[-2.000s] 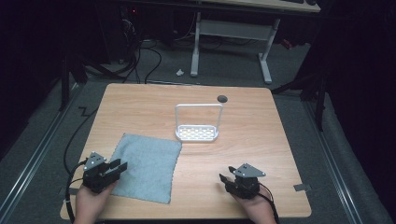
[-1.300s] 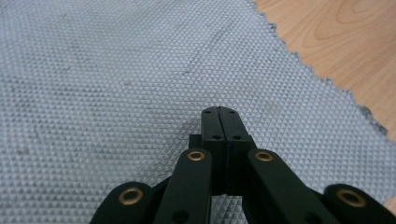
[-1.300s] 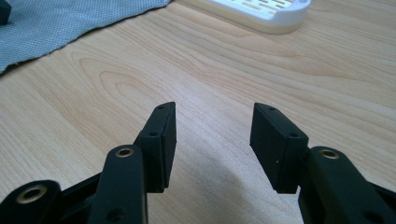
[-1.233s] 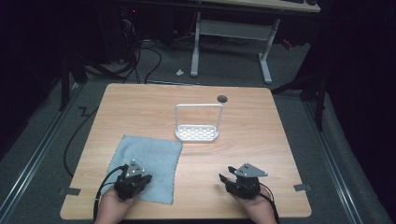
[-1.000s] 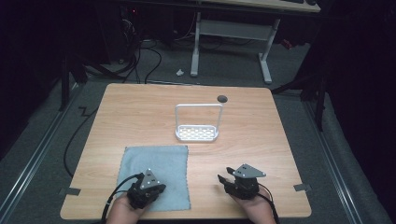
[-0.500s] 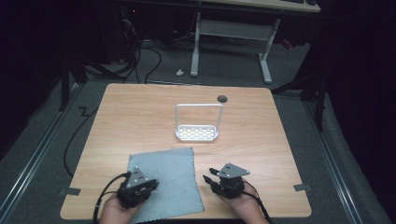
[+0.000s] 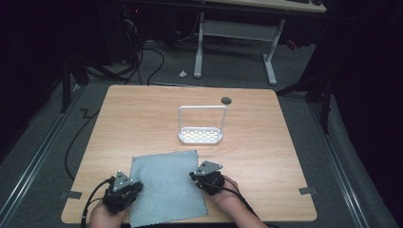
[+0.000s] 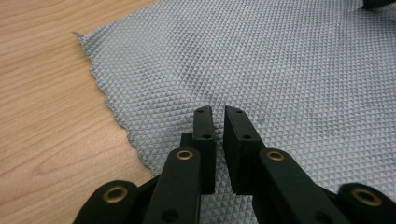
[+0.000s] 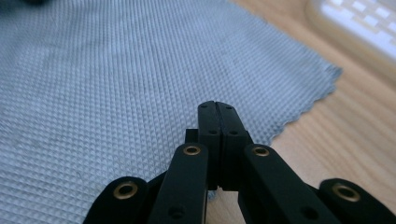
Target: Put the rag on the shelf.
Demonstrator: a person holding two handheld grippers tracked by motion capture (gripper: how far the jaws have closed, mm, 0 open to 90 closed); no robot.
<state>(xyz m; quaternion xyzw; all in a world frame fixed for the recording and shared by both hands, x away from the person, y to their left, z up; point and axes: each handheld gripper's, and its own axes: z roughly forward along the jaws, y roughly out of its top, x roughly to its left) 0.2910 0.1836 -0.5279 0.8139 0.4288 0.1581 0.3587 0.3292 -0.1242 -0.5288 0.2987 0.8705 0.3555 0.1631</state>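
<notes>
A grey-blue textured cloth [image 7: 164, 183] lies flat on the wooden table [image 7: 142, 118], near its front edge. My left gripper [image 7: 127, 188] rests at the cloth's left edge. In the left gripper view the cloth [image 8: 261, 60] spreads under the left gripper [image 8: 217, 110], whose jaws stand a narrow gap apart with nothing between them. My right gripper [image 7: 200, 176] sits at the cloth's right edge. In the right gripper view the right gripper [image 9: 218, 105] has its jaws pressed together above the cloth [image 9: 116, 79], close to its scalloped border; the cloth looks flat there.
A white rack [image 7: 201, 134] with a perforated base and an upright wire loop stands mid-table beyond the cloth; its base [image 9: 359, 21] appears blurred at the top right of the right gripper view. A dark round hole [image 7: 226, 100] marks the table's far side.
The cloth slid right from the table's left side to front centre along with my left gripper, which then drew back slightly left. My right gripper moved left onto the cloth's right edge.
</notes>
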